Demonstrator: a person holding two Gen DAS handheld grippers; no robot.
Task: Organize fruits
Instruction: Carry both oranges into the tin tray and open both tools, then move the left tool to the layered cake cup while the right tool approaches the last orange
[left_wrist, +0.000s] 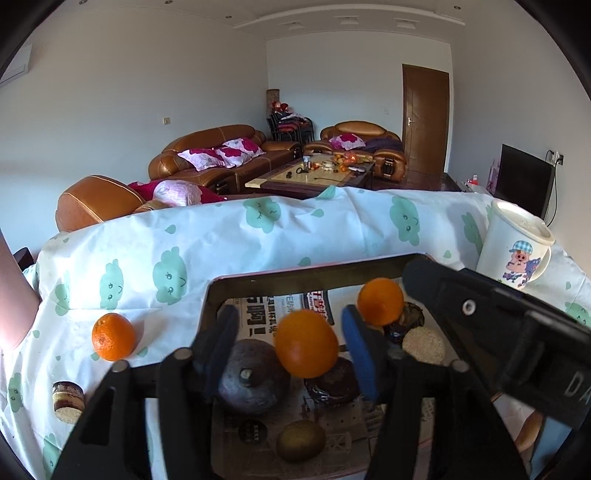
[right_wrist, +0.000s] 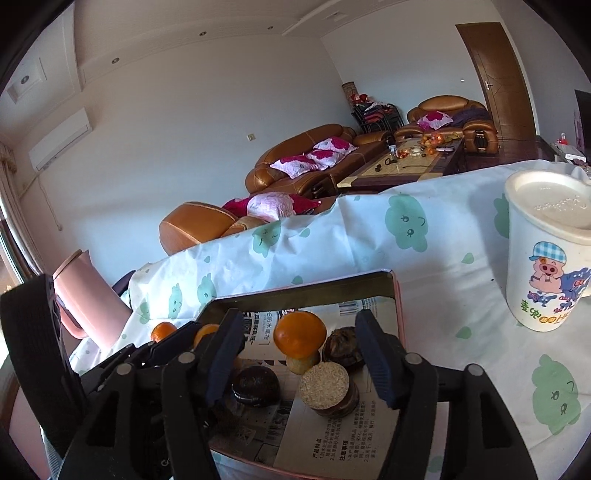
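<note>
A pink-rimmed metal tray (left_wrist: 314, 271) (right_wrist: 303, 291) lined with newspaper lies on the cloud-print cloth. My left gripper (left_wrist: 290, 319) hangs open over it. An orange (left_wrist: 306, 343) sits between its fingers, and neither pad presses on it. My right gripper (right_wrist: 298, 321) is open too, over the tray's right part. A second orange (right_wrist: 299, 334) (left_wrist: 380, 301) lies loose between its fingers, above a yellowish fruit (right_wrist: 303, 363). A third orange (left_wrist: 112, 336) (right_wrist: 162, 330) rests on the cloth left of the tray. A dark round fruit (left_wrist: 253, 380) and a kiwi (left_wrist: 301, 439) lie in the tray.
Dark pastries (left_wrist: 332, 384) (right_wrist: 255, 386) and a round crumb-topped cake (left_wrist: 423, 345) (right_wrist: 327, 386) share the tray. A layered cake piece (left_wrist: 68, 400) lies on the cloth at the left. A lidded cartoon mug (left_wrist: 513, 251) (right_wrist: 546, 254) stands at the right, a pink jug (right_wrist: 88, 295) at the left.
</note>
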